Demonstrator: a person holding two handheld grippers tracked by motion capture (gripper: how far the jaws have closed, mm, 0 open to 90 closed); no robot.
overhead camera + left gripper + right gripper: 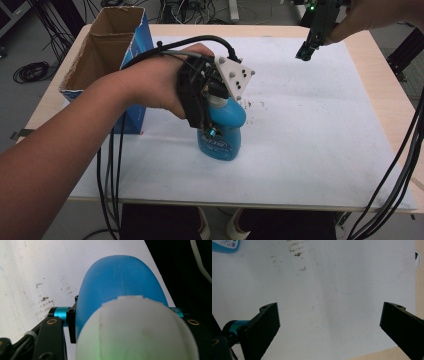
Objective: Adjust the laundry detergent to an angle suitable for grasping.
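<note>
Two hand-held grippers worked over a white sheet (310, 130) spread on a wooden table (372, 55). Nearest the camera, the left gripper (212, 122) was pinched on a blue bottle (225, 135) with a white cap (137, 330), which stood near the middle of the sheet; in the left gripper view the jaws pressed against the bottle's sides just below the cap. The bottle appeared upright or slightly tilted, its long axis running roughly vertical, cap up and base on or just above the sheet; contact with the sheet could not be confirmed. Judging by its look, the bottle was smooth moulded plastic, fairly stiff but liable to slip, and of some weight if full, so the narrow neck under the cap seemed the surest place to hold it. Brown specks (252, 104) dotted the sheet just beyond it. An open cardboard box (107, 50) with blue sides stood farther back at the left. Farthest away, the right gripper (306, 51) hung above the sheet's far side, its jaws spread wide and empty.
</note>
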